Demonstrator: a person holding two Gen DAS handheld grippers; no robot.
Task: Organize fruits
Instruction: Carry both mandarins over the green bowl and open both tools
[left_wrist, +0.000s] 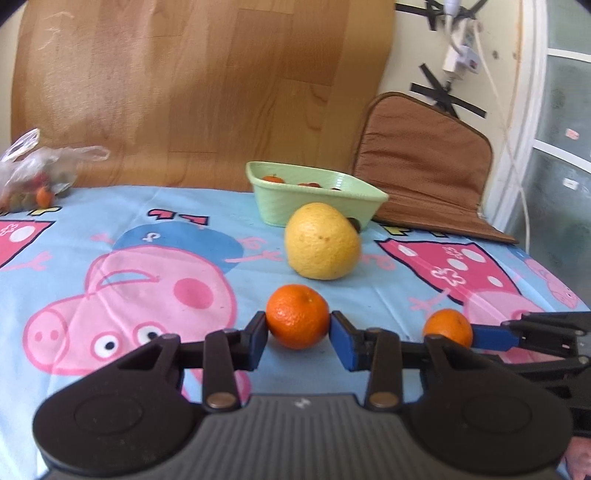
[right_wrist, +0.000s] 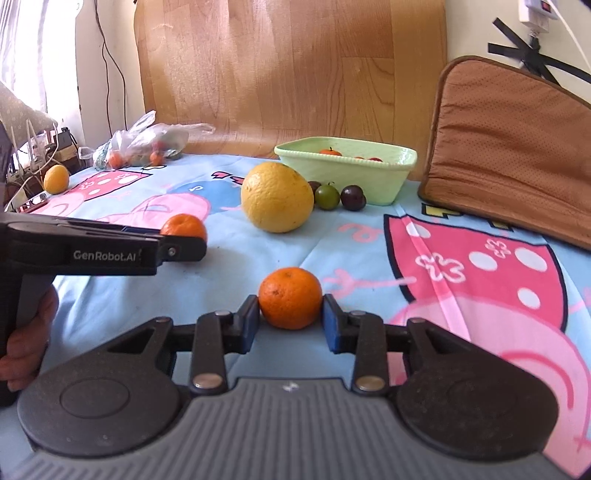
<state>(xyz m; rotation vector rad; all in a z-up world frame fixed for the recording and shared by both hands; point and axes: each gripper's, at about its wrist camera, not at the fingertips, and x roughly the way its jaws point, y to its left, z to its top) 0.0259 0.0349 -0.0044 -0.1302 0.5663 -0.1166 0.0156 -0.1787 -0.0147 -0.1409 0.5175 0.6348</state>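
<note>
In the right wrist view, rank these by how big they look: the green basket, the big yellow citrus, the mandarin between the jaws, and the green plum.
1. green basket
2. big yellow citrus
3. mandarin, though it is nearest the camera, which enlarges it
4. green plum

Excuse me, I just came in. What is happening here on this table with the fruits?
A person holds one pair of tongs in each hand. The left tongs close on one mandarin, and the right tongs close on another mandarin; both fruits sit on the cartoon tablecloth. Behind them lie a big yellow citrus, three small plums, and a green basket already holding a few fruits.
</note>
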